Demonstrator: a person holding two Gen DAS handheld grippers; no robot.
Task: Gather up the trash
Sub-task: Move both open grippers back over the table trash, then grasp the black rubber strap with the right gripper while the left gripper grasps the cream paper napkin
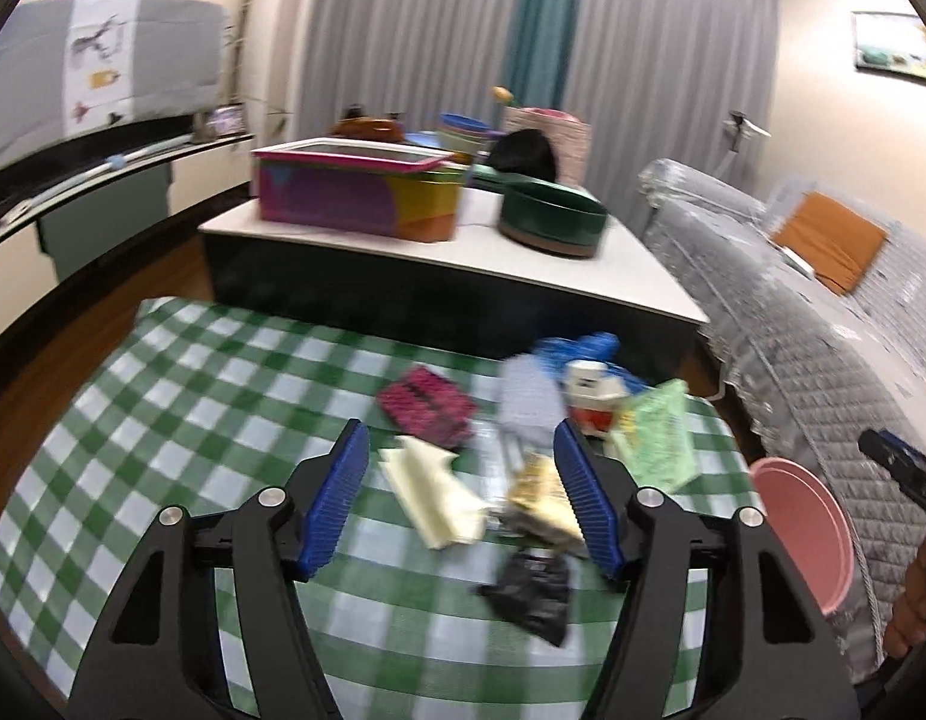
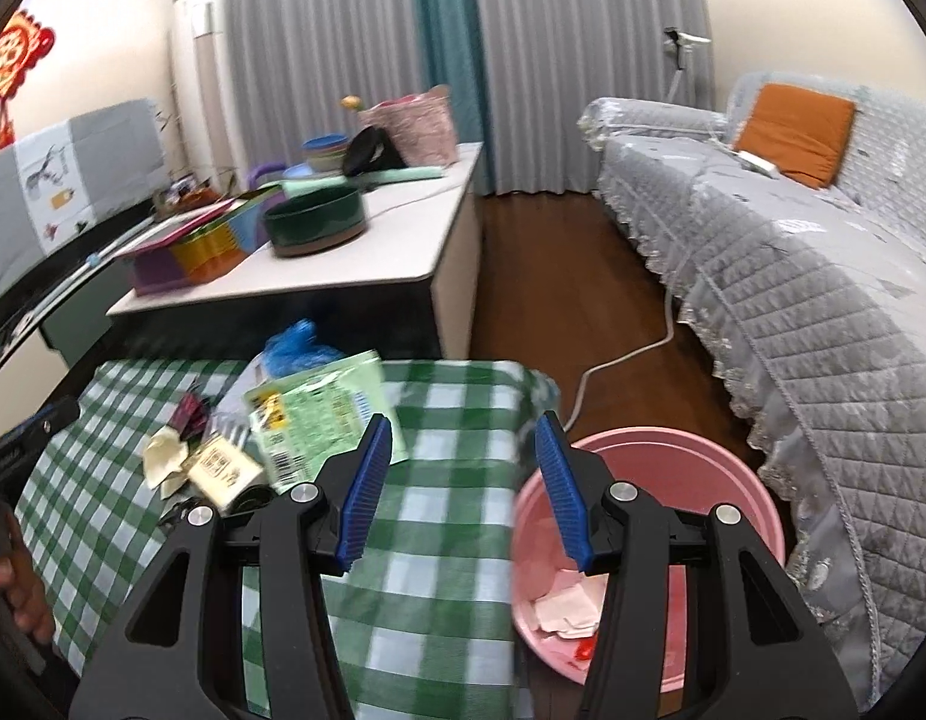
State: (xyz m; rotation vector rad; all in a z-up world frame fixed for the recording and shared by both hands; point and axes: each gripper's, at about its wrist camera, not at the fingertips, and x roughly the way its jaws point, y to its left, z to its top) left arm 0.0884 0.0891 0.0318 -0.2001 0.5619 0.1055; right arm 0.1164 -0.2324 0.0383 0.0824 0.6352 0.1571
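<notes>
Litter lies in a heap on the green-checked tablecloth: a cream wrapper, a magenta packet, a gold-and-black wrapper, a black wrapper, a pale green packet and a blue bag. My left gripper stands open above the cream and gold wrappers, its pads touching neither. My right gripper is open and holds nothing, at the table's right edge beside the pink bin. The bin holds paper scraps. The green packet lies left of the right gripper.
Behind stands a white low table with a colourful box and a dark green bowl. A grey quilted sofa runs along the right. A white cable crosses the wooden floor. A hand shows at the left edge.
</notes>
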